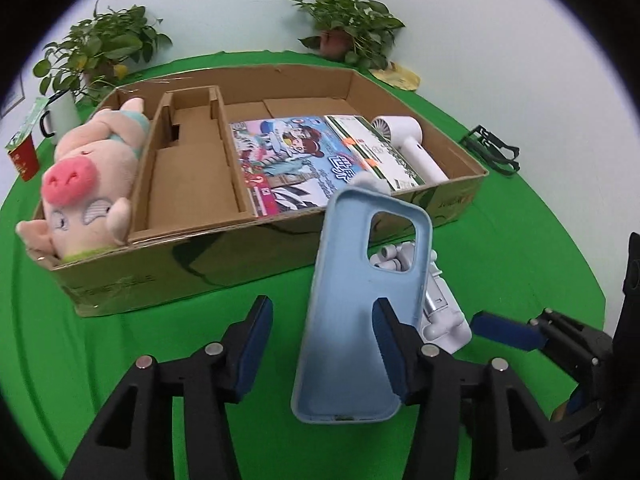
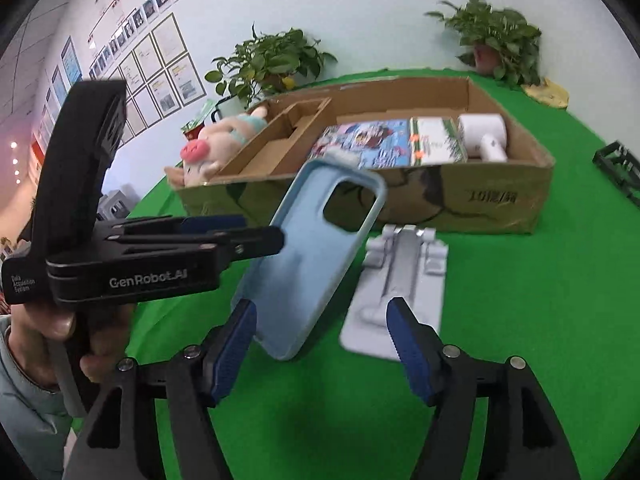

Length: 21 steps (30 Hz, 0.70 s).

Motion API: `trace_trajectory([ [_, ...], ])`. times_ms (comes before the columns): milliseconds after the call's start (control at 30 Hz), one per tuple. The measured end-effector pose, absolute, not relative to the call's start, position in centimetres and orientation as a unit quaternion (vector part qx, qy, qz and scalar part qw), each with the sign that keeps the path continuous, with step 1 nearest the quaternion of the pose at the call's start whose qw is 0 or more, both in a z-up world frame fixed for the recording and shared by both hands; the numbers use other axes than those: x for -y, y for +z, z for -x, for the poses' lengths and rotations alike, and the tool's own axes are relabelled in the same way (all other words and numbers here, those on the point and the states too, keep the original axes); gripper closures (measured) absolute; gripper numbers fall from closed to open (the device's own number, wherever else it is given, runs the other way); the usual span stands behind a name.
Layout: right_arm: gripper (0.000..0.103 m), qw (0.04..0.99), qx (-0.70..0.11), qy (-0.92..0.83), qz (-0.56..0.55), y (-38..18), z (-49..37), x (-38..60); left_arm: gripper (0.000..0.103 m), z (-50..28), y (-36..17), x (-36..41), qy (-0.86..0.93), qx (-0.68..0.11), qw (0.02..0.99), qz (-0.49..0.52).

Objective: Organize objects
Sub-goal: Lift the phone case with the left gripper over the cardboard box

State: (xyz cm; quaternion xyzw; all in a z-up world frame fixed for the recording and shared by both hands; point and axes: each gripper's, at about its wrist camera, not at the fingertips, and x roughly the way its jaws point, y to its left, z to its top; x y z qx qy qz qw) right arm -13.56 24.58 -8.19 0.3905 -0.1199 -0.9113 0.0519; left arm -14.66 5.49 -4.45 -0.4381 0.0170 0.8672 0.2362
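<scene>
While left gripper point(image 1: 322, 346) jaws gape, blue phone case point(image 1: 360, 304) leans against right pad (right gripper point(image 2: 320, 344) jaws spread, case beside left pad).

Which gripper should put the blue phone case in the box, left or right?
Left. The phone case already stands between the left gripper fingers, facing the box. The right gripper is open and empty, over the white stand.

You see a smooth, matt blue phone case point(image 1: 360, 304), a brown cardboard box point(image 1: 224, 256) with shiny tape, a fuzzy cloth pig point(image 1: 88, 176), and green cloth point(image 1: 520, 248).
</scene>
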Motion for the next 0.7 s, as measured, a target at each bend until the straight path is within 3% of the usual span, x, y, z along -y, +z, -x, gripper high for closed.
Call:
trace_trajectory([
  [33, 0.04, 0.047, 0.127, -0.911, -0.39, -8.5, 13.6, -24.5, 0.053, 14.9, -4.8, -5.6, 0.866, -0.018, 0.233, 0.442],
  [67, 0.049, 0.039, 0.128, -0.911, -0.39, -8.9, 13.8, -24.4, 0.057, 15.2, -5.2, -5.8, 0.862, -0.02, 0.227, 0.452],
  [133, 0.06, 0.032, 0.139, -0.906, -0.399, -9.5, 14.2, -24.5, 0.079, 15.3, -5.6, -5.9, 0.856, -0.016, 0.234, 0.461],
  [267, 0.069, 0.041, 0.152, -0.9, -0.406, -9.9, 14.9, -24.5, 0.085, 14.8, -5.4, -5.8, 0.859, -0.015, 0.233, 0.455],
  [333, 0.073, 0.044, 0.145, -0.902, -0.405, -9.9, 15.5, -24.1, 0.096, 14.7, -5.4, -5.5, 0.859, -0.008, 0.23, 0.457],
  [400, 0.089, 0.024, 0.124, -0.904, -0.408, -10.1, 16.0, -23.7, 0.098, 14.6, -5.2, -5.3, 0.862, -0.01, 0.22, 0.457],
  [433, 0.093, 0.017, 0.129, -0.904, -0.407, -10.3, 16.1, -23.8, 0.098, 14.5, -5.1, -5.2, 0.862, -0.008, 0.222, 0.456],
  [700, 0.099, -0.015, 0.117, -0.923, -0.366, -8.2, 15.0, -24.2, 0.099, 12.7, -3.1, -5.5, 0.881, -0.004, 0.217, 0.42],
])
